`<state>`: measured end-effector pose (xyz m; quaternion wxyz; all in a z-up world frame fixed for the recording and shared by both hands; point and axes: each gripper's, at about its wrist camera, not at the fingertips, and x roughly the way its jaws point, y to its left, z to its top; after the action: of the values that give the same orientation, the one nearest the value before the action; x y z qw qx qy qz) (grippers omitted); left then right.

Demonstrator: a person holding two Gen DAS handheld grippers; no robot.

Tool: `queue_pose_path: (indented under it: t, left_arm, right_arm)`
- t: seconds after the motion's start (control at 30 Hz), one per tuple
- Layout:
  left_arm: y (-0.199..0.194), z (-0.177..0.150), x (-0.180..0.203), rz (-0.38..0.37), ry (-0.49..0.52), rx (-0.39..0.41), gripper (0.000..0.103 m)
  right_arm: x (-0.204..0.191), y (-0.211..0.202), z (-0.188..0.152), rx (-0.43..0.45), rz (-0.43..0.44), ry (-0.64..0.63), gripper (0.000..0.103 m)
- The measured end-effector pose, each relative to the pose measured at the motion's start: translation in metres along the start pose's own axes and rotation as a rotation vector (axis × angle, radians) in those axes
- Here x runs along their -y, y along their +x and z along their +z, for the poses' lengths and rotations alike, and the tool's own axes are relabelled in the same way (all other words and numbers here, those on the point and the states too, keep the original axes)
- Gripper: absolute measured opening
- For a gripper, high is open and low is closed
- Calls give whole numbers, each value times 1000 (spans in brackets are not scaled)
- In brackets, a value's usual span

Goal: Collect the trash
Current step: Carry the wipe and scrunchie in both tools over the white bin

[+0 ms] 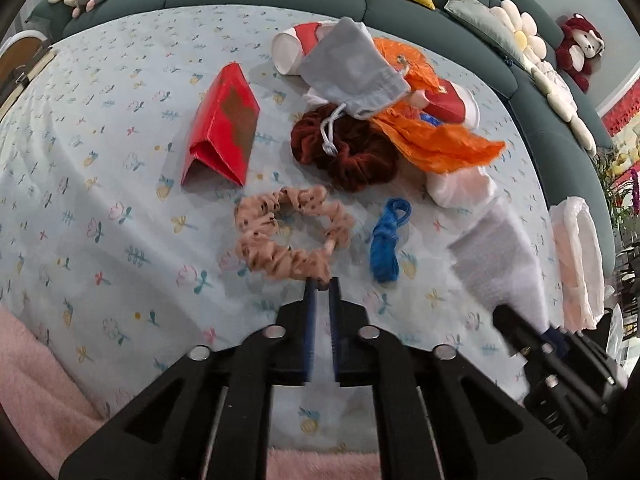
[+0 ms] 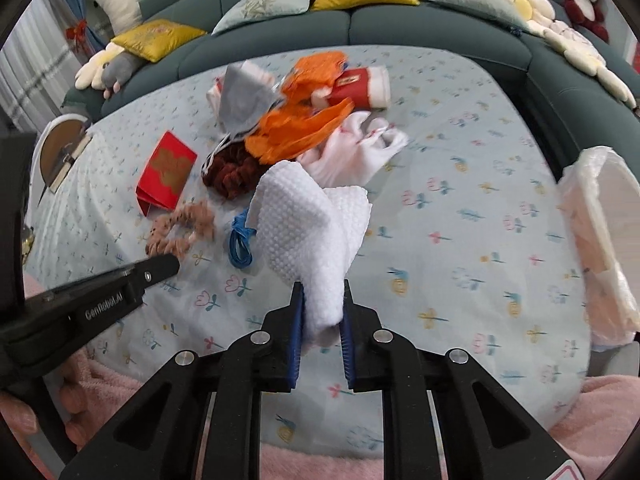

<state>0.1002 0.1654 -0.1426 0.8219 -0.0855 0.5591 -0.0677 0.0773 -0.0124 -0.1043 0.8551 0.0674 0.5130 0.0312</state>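
My right gripper [image 2: 323, 292] is shut on a white dimpled paper towel [image 2: 308, 216] and holds it above the table; the towel also shows in the left wrist view [image 1: 496, 256]. My left gripper [image 1: 322, 286] is shut on the edge of a tan spotted scrunchie [image 1: 288, 236], which lies on the cloth. A pile beyond holds an orange plastic bag [image 1: 436, 136], a grey pouch [image 1: 352, 68], a dark red scrunchie [image 1: 352, 152], red paper cups [image 1: 296, 46], a blue strip [image 1: 386, 240] and a red envelope [image 1: 224, 128].
A bin lined with a pale plastic bag [image 2: 600, 232] stands at the table's right edge. A flowered cloth [image 2: 460, 220] covers the round table. A teal sofa with cushions and plush toys [image 2: 360, 16] curves behind it. A pink towel [image 1: 36, 392] lies at the near edge.
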Motion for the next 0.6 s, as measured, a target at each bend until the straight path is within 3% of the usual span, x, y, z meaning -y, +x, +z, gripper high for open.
queue_pose_path:
  t: [0.03, 0.1, 0.17, 0.33, 0.6]
  left_arm:
    - [-2, -1, 1, 4, -4, -3, 29]
    - [-8, -4, 3, 25, -5, 12, 39]
    - [-12, -4, 9, 30, 2, 26, 41]
    - [-15, -1, 8, 54, -11, 41, 61]
    - [9, 8, -6, 96, -17, -1, 58]
  right_arm:
    - [4, -3, 0, 5, -2, 9, 15]
    - [12, -10, 0, 15, -6, 25, 15]
    - [18, -16, -1, 24, -9, 37, 15]
    - [28, -25, -1, 39, -12, 51, 15]
    - [26, -18, -3, 25, 3, 47, 15]
